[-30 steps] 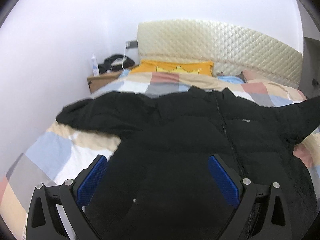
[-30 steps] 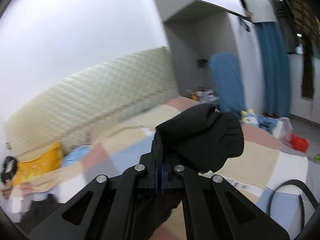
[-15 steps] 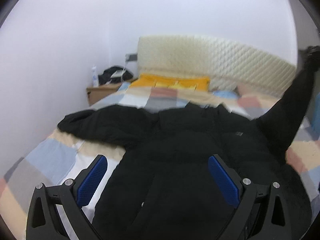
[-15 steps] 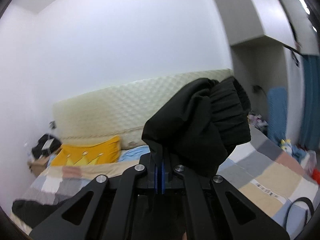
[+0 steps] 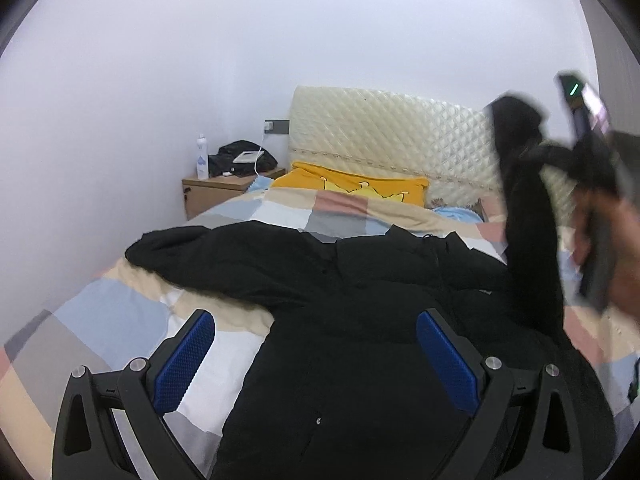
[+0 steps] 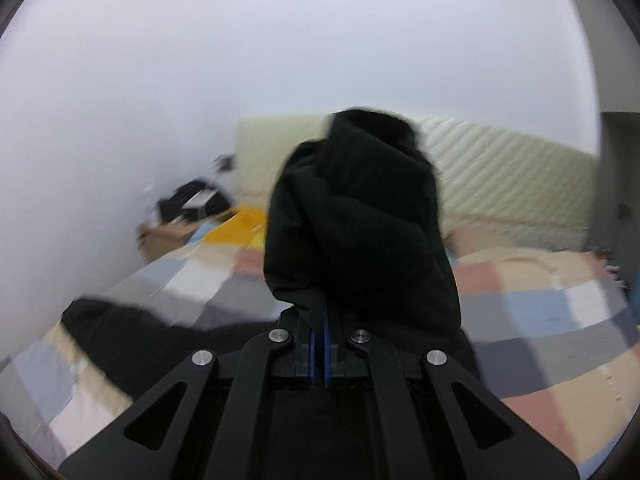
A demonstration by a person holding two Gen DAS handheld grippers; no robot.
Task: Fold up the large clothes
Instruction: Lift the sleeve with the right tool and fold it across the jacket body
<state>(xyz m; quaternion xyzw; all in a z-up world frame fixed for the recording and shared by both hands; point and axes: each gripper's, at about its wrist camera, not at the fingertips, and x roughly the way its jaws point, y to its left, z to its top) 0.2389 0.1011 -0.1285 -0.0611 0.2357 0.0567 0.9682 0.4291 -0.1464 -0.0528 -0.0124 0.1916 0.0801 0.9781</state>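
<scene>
Across the bed [image 5: 132, 312], a big black padded jacket [image 5: 360, 340] is lying front up on the checked cover, its body spreading toward the left hand-held gripper [image 5: 316, 356], whose blue pads are standing wide apart, gripping nothing. It is looking bulky, soft and puffy rather than heavy, likely slippery on its shell and prone to springing back, so cuffs, hem and shoulder seams are probably offering the surest hold. One sleeve [image 5: 528, 240] is hanging raised at the right, its cuff bunched in the right hand-held gripper [image 6: 320, 344], which is pinching it between closed pads. Motion blur is smearing that view; the jacket's near hem is running out of frame, and the other sleeve's cuff [image 5: 140, 250] is hard to make out.
</scene>
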